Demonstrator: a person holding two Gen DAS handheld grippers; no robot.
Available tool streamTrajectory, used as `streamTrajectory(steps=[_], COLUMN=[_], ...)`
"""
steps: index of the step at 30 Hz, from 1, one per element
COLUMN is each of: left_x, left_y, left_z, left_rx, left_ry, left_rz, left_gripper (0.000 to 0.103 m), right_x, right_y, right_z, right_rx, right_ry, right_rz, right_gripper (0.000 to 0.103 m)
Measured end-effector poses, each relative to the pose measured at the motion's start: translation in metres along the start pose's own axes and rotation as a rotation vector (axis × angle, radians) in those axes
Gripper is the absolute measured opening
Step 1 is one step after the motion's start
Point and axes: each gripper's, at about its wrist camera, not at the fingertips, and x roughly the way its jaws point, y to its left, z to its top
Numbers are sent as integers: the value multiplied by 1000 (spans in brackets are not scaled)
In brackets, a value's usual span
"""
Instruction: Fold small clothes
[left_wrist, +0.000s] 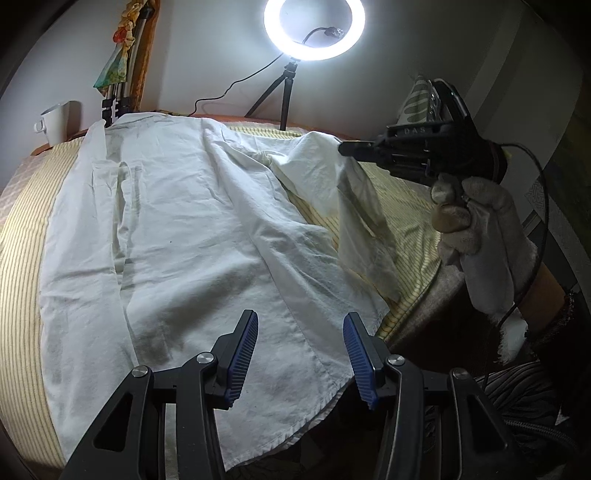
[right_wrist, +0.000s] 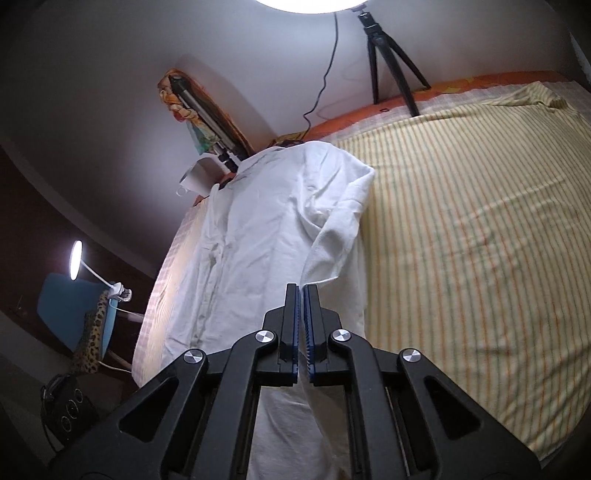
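Plain pale walls, kind of dim except for a bright white ring light (left_wrist: 314, 27) on a little black tripod (left_wrist: 282, 94) at the far edge of the bed, its cable trailing down the wall. The bed itself is covered with a yellow striped sheet (right_wrist: 461, 221) over an orange mattress edge (right_wrist: 480, 83). A white ceramic mug (left_wrist: 55, 122) sits at the far left corner, next to some folded metal stand legs with a colourful cloth tied on top (left_wrist: 122, 62). Off to the side there's a small white desk lamp (right_wrist: 76, 264) glowing over a blue chair with a leopard print cloth draped on it (right_wrist: 92, 328). The crumpled white cotton shirt (left_wrist: 184, 229) lies spread across the left part of the sheet. The right gripper (right_wrist: 301, 291), held by a gloved hand (left_wrist: 476, 229), has its jaws pinched together on the sleeve (left_wrist: 332, 177), lifting it off the sheet. The left gripper (left_wrist: 301, 325) hovers over the shirt's near hem with its blue ribbed pads (left_wrist: 242, 354) apart, nothing between them.
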Motion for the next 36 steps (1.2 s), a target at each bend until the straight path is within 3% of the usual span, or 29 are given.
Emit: streamTrajectory(steps=[7, 14, 15, 18, 19, 20, 24, 28, 32, 36], left_x=[-11, -18, -19, -21, -21, -21, -18, -15, -11, -8], left_y=[18, 34, 35, 36, 36, 37, 34, 31, 32, 34], left_z=[-2, -7, -7, -7, -7, -6, -5, -5, -4, -3], left_rx=[-40, -84, -86, -87, -86, -85, -71, -57, -74, -85], left_ry=[-16, -17, -19, -20, -20, -20, -16, -11, -4, -2], left_rz=[16, 31, 32, 31, 30, 29, 21, 18, 14, 17], left_gripper=[49, 49, 49, 49, 49, 49, 49, 49, 49, 49], right_x=[49, 98, 98, 86, 80, 70, 36, 13, 13, 23], right_y=[62, 83, 85, 86, 84, 80, 59, 13, -28, -43], right_z=[-11, -35, -37, -38, -37, -37, -31, -37, -43, -45], right_rx=[-97, -125, -135, -166, -165, -161, -145, -87, -6, -23], right_ry=[106, 280, 290, 283, 272, 252, 175, 134, 149, 167], right_rz=[30, 62, 65, 81, 87, 95, 59, -58, -141, -204], right_gripper=[4, 9, 11, 34, 45, 48, 48, 51, 55, 55])
